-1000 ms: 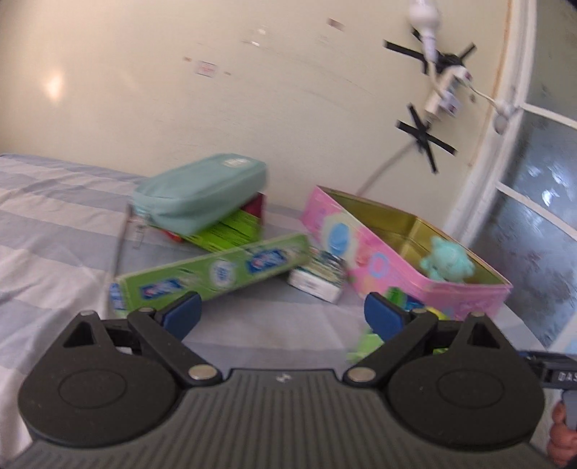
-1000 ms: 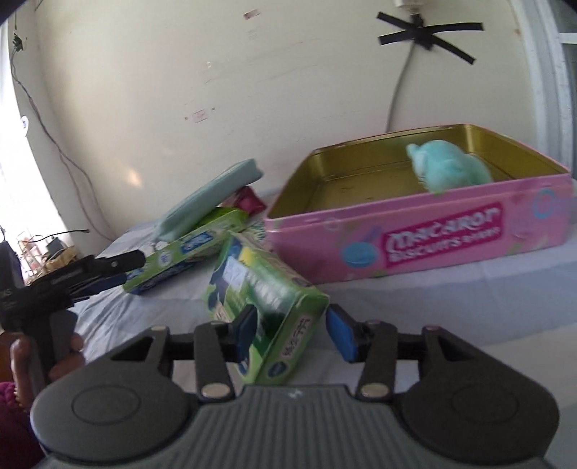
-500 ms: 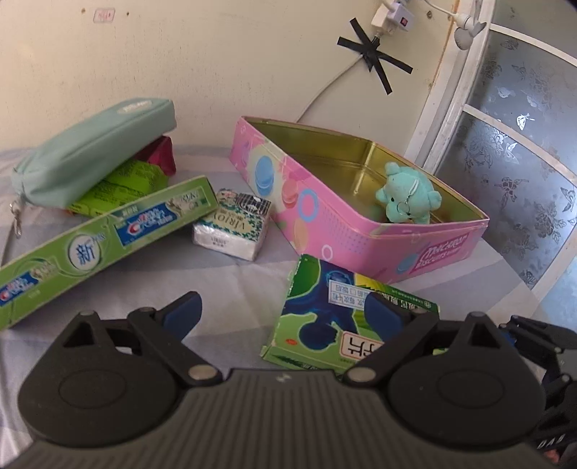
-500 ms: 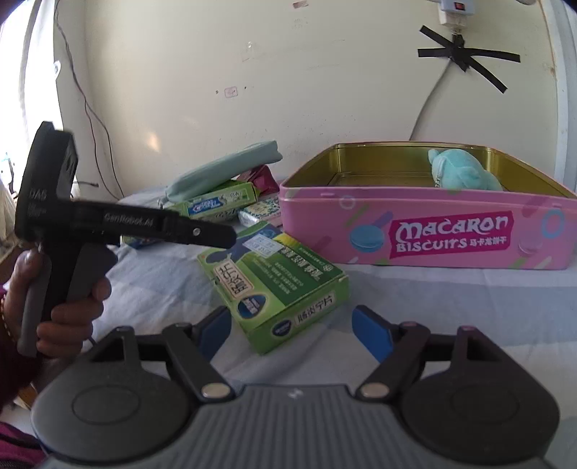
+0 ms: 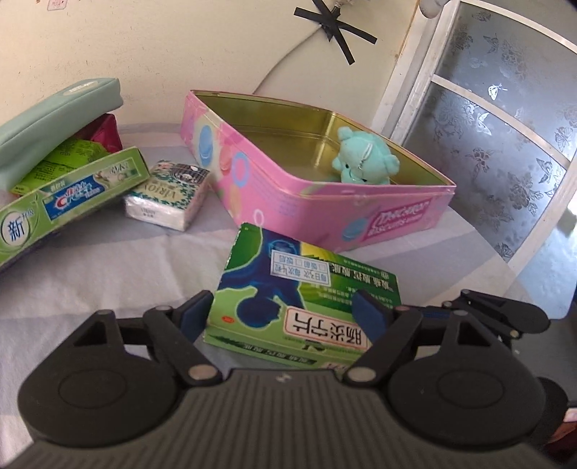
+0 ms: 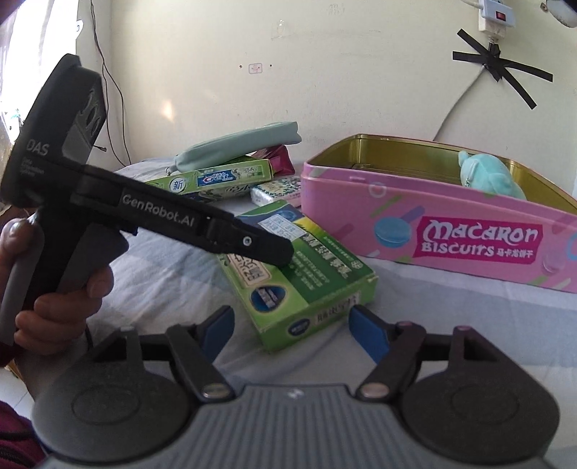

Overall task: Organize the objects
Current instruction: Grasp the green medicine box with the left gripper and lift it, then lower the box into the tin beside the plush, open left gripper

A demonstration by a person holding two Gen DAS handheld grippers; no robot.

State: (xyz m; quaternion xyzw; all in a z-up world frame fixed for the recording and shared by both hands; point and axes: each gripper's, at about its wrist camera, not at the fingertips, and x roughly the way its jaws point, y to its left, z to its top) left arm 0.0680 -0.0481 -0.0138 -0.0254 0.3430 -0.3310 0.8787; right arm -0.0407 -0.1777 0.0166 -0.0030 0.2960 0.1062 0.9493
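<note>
Claw on the left [image 5: 285, 310]: hovering low over the flat green cardboard medicine box with blue figure print [image 5: 288, 288], in the lower centre of the left wrist view. Its jaws have just been closing. Left blue pad sits just beside the box's near left corner, right pad overlaps the box top. No clamp seen, so released. In the right wrist view one black finger of this claw lies across the box top, tip on or just over the lid; cannot tell which. Person's left hand [image 6: 54, 299] grips the handle at the left edge of that frame.

Right claw [image 6: 292, 324]: bottom centre of the right wrist view, jaws have just been closing a bit, near corner of the green box between the blue pads, neither pad touching. Released.

Green box lies flat on the pale grey striped sheet [image 5: 108, 259], just in front of the pink rectangular macaron biscuit tin [image 5: 324, 202], not touching as far as can be seen. Tin is open, gold inside, small teal plush toy [image 5: 364, 158] in its right end.

Left of the tin: white-green patterned tissue pack [image 5: 169, 194], long green toothpaste carton [image 5: 72, 194] tilted, mint-green zip pouch [image 5: 54, 112] leaning on top of a lime-green packet [image 5: 68, 155] and a dark red packet [image 5: 108, 131]. Frosted window [image 5: 505, 126] at right, black tape cross [image 5: 335, 29] on the cream wall, upper centre.
</note>
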